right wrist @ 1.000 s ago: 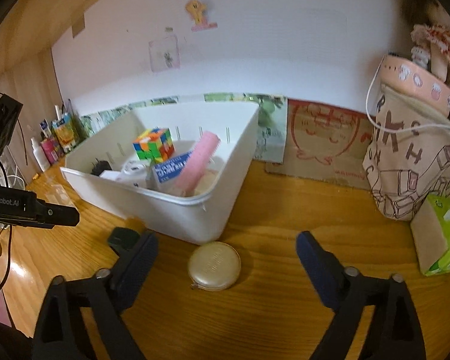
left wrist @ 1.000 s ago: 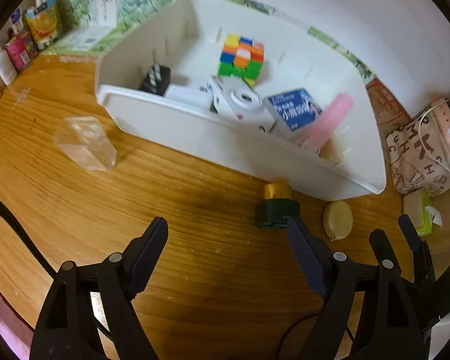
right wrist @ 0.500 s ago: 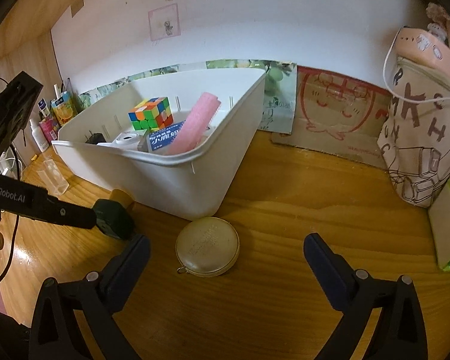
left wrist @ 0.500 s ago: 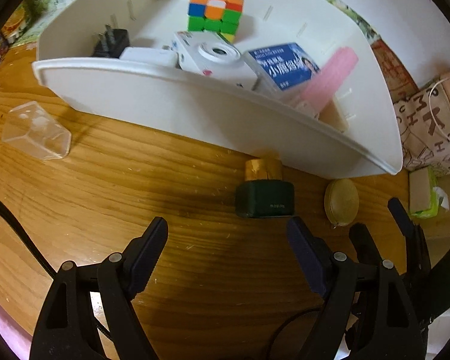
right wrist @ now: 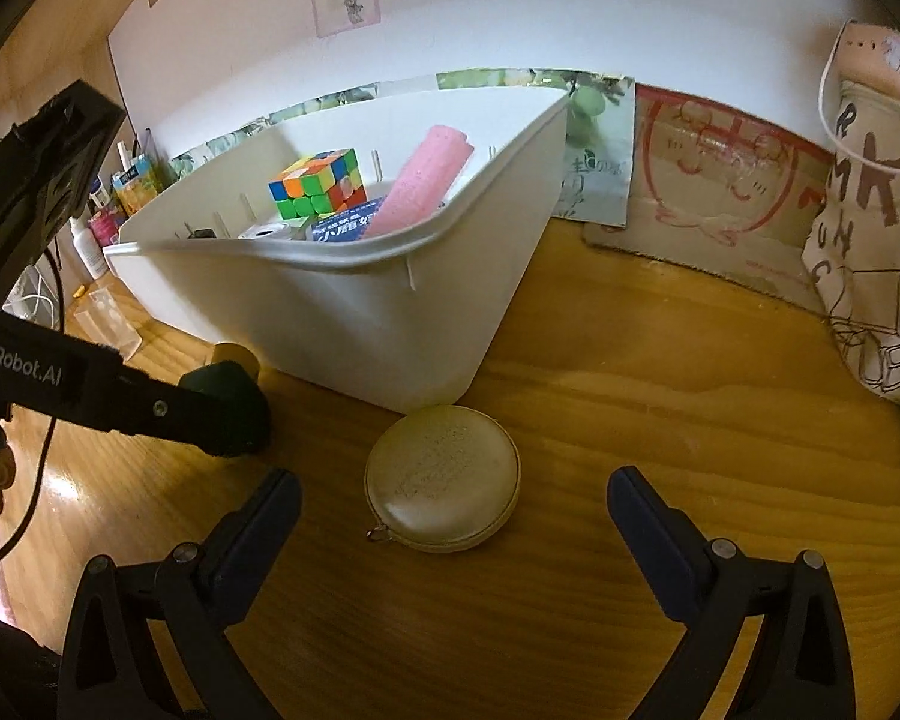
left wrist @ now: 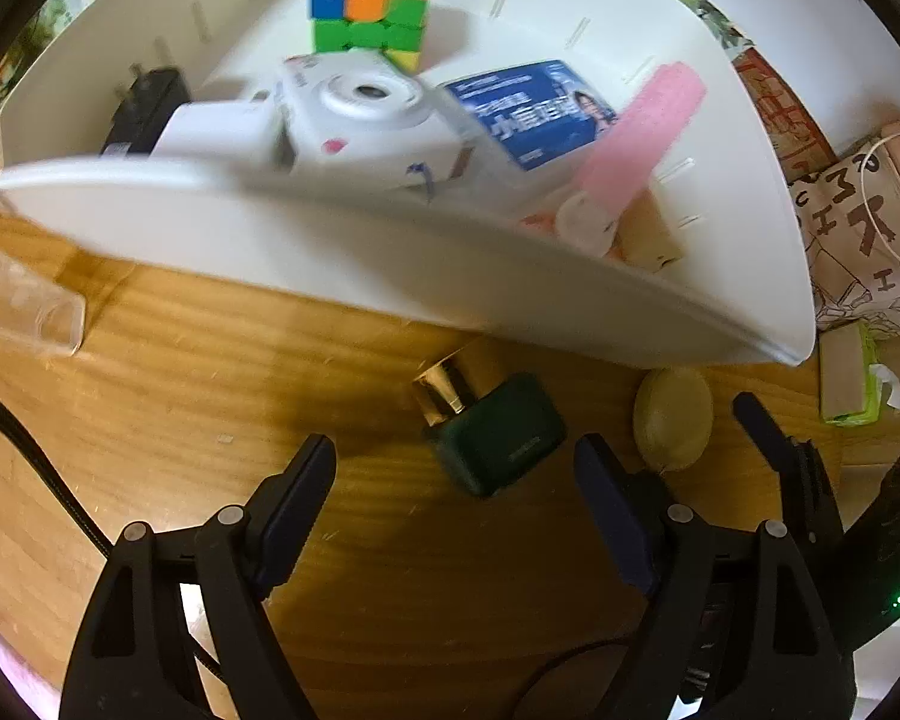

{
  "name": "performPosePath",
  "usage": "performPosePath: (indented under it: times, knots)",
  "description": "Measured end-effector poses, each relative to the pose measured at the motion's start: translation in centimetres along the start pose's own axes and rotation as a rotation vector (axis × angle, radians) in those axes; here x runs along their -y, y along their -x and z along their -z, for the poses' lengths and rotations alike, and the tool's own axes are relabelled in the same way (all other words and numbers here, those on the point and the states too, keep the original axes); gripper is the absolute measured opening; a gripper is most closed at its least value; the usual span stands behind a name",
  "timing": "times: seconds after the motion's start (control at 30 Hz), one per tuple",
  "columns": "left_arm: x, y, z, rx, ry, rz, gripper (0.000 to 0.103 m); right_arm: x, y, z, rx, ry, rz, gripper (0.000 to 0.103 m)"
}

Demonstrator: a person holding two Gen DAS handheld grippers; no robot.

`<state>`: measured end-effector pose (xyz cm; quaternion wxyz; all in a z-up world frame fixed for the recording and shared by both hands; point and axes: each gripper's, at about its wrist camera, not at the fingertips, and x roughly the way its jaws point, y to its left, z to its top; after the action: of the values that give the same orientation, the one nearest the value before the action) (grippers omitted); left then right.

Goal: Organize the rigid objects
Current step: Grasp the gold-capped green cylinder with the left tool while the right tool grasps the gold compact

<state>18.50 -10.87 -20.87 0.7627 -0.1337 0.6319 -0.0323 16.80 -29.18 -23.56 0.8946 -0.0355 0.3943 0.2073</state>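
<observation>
Left gripper (left wrist: 453, 480) jaws gape over the dark green bottle (left wrist: 492, 435) lying on the counter (left wrist: 180, 360) beside the white bin (left wrist: 390, 264). Right gripper (right wrist: 453, 516) jaws gape around the round beige zip case (right wrist: 442, 477).

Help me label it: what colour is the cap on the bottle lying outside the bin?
Shiny gold, on a dark green bottle; the left wrist view shows it best.

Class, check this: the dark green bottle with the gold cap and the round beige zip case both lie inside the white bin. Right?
Wrong. The dark green bottle and the round beige zip case lie on the wooden table, outside the white bin, close against its wall. Both wrist views show it.
</observation>
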Motion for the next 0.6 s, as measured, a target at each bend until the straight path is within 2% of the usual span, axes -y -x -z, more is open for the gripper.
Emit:
performPosePath:
  times: [0.17,0.3,0.4,0.53,0.6]
  knots:
    - [1.2,-0.4,-0.7,0.010,-0.012,0.002,0.084,0.4,-0.6,-0.1,-0.031,-0.020,-0.012,0.099]
    - [1.6,-0.5,-1.1,0.017,-0.009,0.009,0.083,0.4,-0.5,-0.1,-0.023,-0.020,-0.007,0.097]
    - [1.9,-0.7,-1.4,0.011,-0.004,0.016,0.074,0.2,-0.6,-0.2,-0.025,-0.010,-0.008,0.093]
    - [2.0,-1.4,-2.1,0.007,0.017,-0.002,0.057,-0.1,-0.8,-0.4,-0.024,0.007,-0.009,0.089]
    - [1.8,-1.6,-2.1,0.011,0.030,0.004,0.057,-0.2,-0.9,-0.5,-0.023,0.015,-0.008,0.082]
